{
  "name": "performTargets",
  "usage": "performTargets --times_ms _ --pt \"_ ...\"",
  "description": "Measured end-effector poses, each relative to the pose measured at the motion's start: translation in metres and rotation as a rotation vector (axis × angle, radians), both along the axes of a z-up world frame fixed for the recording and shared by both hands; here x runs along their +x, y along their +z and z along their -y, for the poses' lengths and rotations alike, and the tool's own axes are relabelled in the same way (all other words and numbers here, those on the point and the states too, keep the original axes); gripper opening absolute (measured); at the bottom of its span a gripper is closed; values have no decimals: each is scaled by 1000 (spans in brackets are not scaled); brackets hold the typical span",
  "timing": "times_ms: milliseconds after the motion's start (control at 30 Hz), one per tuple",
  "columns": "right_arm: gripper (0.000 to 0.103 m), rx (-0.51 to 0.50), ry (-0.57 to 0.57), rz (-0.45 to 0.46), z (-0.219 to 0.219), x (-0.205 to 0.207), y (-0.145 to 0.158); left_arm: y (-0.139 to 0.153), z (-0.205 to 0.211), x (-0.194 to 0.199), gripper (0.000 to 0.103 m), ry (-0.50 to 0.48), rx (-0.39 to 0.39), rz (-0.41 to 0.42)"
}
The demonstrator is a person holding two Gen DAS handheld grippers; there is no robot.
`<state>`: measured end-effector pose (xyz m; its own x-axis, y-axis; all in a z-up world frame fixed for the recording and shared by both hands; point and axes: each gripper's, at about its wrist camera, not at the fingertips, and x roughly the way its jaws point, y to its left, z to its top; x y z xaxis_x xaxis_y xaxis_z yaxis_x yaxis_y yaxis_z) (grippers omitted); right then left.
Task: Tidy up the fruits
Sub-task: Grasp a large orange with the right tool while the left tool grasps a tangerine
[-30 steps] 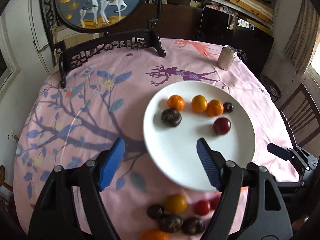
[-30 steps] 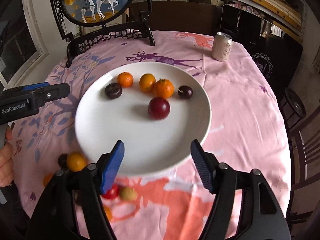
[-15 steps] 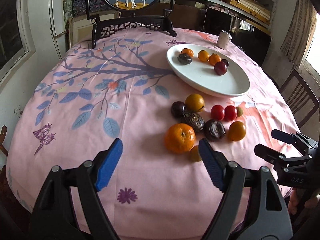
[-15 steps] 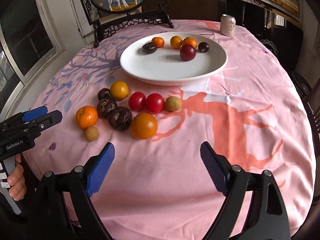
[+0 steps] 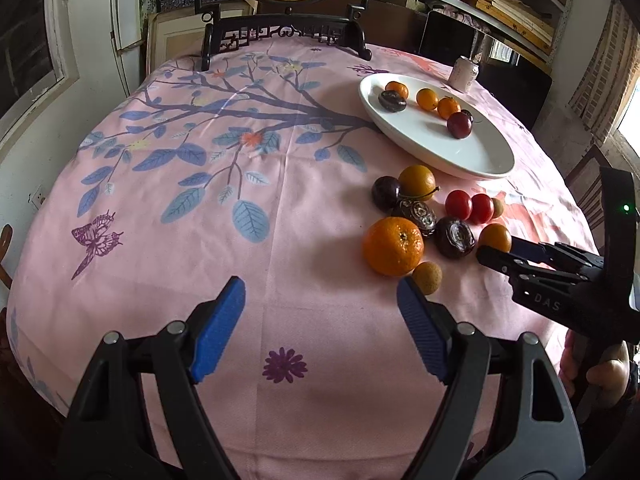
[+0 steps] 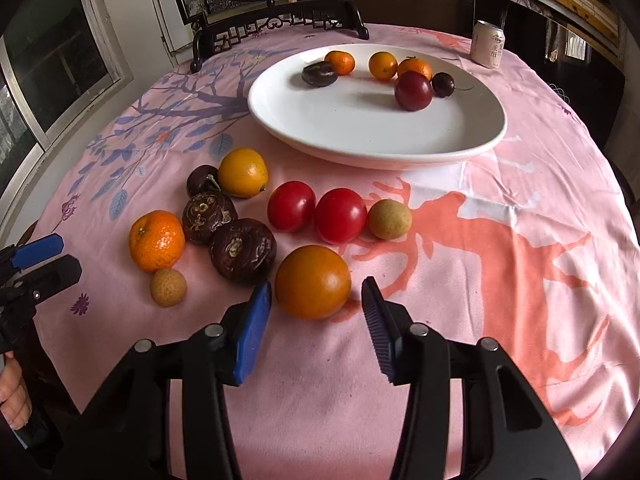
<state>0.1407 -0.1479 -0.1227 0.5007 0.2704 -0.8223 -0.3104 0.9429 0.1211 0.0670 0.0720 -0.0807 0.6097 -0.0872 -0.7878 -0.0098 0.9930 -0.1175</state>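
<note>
A white plate (image 6: 280, 120) holds several fruits, among them a red plum (image 6: 413, 90) and small oranges. Loose fruits lie in front of it on the pink cloth: a smooth orange (image 6: 313, 281), two red tomatoes (image 6: 340, 215), two dark wrinkled fruits (image 6: 243, 249), a mandarin (image 6: 156, 240) and small tan fruits. My right gripper (image 6: 316, 294) is open, its fingers on either side of the smooth orange, just short of it. My left gripper (image 5: 320, 300) is open and empty over bare cloth, left of the mandarin (image 5: 393, 245). The plate (image 5: 440, 152) shows far right there.
A drink can (image 6: 487, 49) stands behind the plate. A dark carved stand with a round deer picture (image 5: 280, 32) is at the table's far edge. Chairs (image 5: 588, 184) stand at the right. The table edge curves close below both grippers.
Both grippers pulled back from above the plate to the near table edge and came lower. The right gripper has now moved in on the smooth orange and narrowed its opening.
</note>
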Motion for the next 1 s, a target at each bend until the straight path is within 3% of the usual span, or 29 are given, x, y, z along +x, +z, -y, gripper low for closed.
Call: performTargets --times_ms 33,333,467,533,600,633,700,833,933,1000 --pt "37 -6 -3 13 -1 1 -1 0 1 0 80 -2 3 -1" --pt "37 41 -59 47 29 -34 32 0 23 10 80 -52 21 -14" --pt "37 69 -64 49 40 -49 31 -8 45 29 80 -68 14 -66" --pt "37 85 -58 45 43 -54 30 -11 52 36 80 -52 47 -64" --pt "37 92 -56 44 47 -57 29 -16 54 45 75 -25 71 -75" --pt "37 96 -57 43 48 -58 29 -21 53 50 65 -16 64 -96" --pt "37 106 -59 42 51 -59 28 -25 48 56 64 -8 9 -107" --pt "37 118 -54 39 51 -60 27 -36 48 69 64 3 -8 -116" --pt "37 125 -48 39 49 -62 27 -34 52 66 45 -23 -9 -105" --pt "37 129 -47 43 48 -62 28 -32 52 60 44 -11 9 -98"
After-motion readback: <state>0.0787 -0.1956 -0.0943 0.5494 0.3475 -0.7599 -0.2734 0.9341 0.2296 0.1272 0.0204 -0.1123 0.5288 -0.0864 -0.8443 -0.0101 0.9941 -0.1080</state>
